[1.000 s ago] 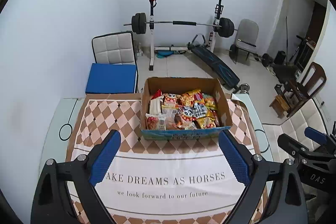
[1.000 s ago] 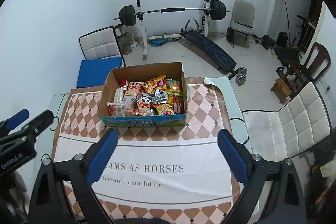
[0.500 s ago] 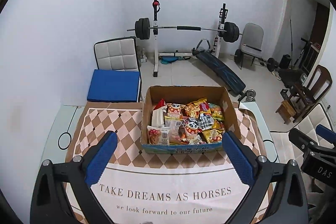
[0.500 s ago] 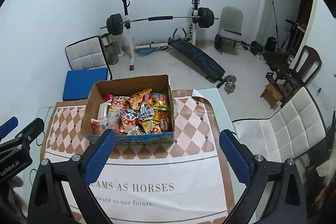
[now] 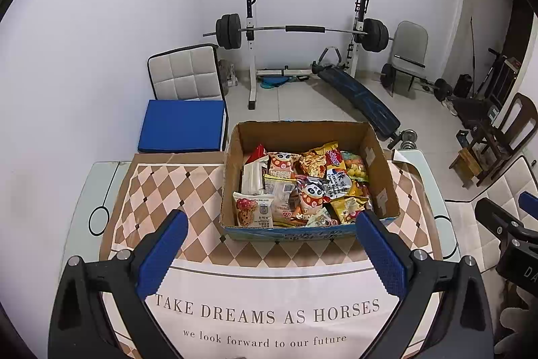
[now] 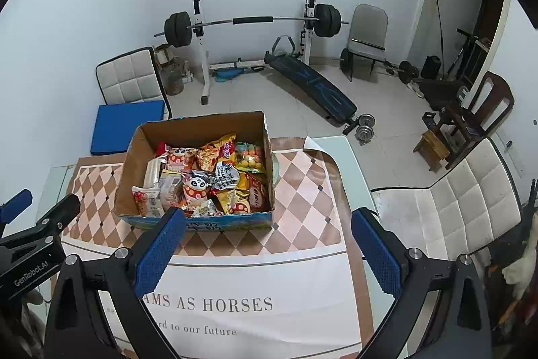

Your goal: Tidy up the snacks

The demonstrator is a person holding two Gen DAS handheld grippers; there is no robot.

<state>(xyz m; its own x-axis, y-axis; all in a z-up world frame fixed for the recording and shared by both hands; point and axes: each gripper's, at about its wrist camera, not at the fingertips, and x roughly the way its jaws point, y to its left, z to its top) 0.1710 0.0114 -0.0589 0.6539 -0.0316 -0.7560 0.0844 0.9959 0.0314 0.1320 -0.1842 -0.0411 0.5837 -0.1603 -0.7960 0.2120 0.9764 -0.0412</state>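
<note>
Snack packets piled in a cardboard box, both grippers spread and empty above the table.

The snack packets (image 5: 299,187) all lie inside the open cardboard box (image 5: 383,177), jumbled in a loose heap, with none on the checkered tablecloth (image 5: 161,187). That fits either packets already gathered into the box or a mixed pile waiting to be sorted; the pictures do not settle which. The left gripper (image 5: 269,258) and right gripper (image 6: 267,253) each hover short of the box's near wall, jaws wide apart and holding nothing. Compared with a second ago, both cameras have drawn back and tilted up slightly: the box sits lower in each view, more of the weight bench (image 5: 356,96) and floor shows, and the packets have not shifted.
</note>
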